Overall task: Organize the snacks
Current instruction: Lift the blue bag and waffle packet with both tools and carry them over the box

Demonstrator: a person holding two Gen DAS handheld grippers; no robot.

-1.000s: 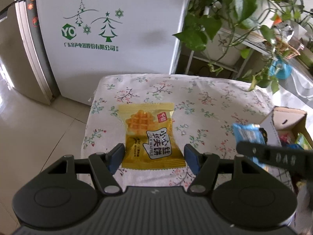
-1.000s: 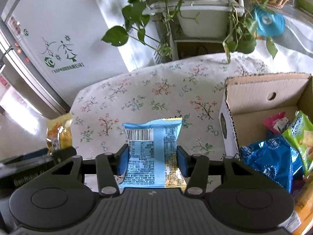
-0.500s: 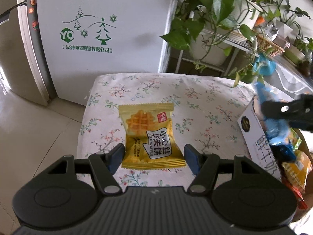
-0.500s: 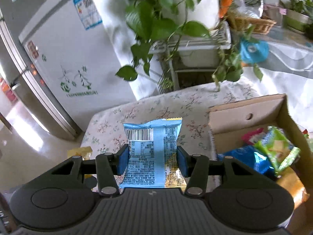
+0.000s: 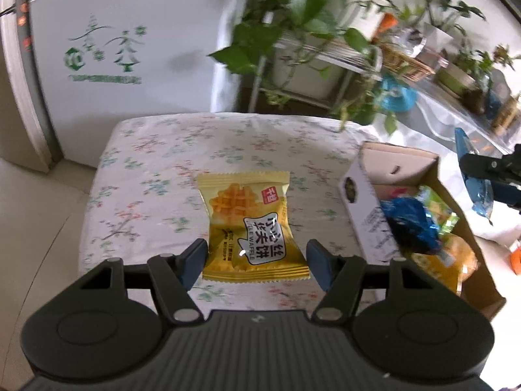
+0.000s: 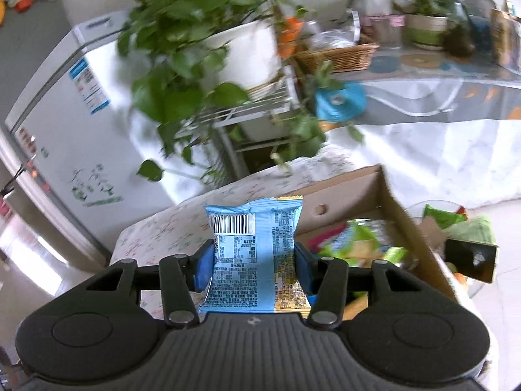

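Floral cloth [image 5: 156, 176]; crinkly yellow packet [image 5: 250, 228], cardboard box [image 5: 433, 176].

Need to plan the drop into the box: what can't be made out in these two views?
- Cardboard box contents, right wrist view: motion-blurred, partly behind the blue snack packet.
- Box's near end, left wrist view: hidden by the left hand-held gripper.
- Tablecloth under the yellow waffle packet: covered.
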